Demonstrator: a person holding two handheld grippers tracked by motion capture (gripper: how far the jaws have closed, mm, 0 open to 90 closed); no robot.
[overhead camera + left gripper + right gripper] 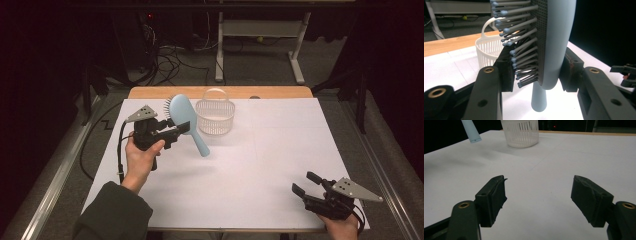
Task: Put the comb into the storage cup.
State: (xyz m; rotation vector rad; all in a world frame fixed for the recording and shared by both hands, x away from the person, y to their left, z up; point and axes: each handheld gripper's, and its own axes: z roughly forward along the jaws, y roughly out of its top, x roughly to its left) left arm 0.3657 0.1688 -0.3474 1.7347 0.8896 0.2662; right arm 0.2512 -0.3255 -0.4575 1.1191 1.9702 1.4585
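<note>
A light blue hairbrush (187, 122) hangs above the white table sheet (240, 170), head up and handle slanting down to the right. My left gripper (181, 128) is shut on the lower part of its head. In the left gripper view the brush (554, 42) stands between the two black jaws, one pad against the bristles and the other against the smooth back. Just behind it sits a white slatted basket (215, 117) with a hoop handle, and it looks empty. My right gripper (306, 183) rests at the near right corner, open with nothing between its fingers (494, 197).
The wooden table edge (220, 92) runs behind the sheet. Past it are a white desk frame (260, 45) and tangled cables (170, 60) on the floor. Dark floor strips flank the table. The brush's handle tip (471, 131) shows in the right gripper view.
</note>
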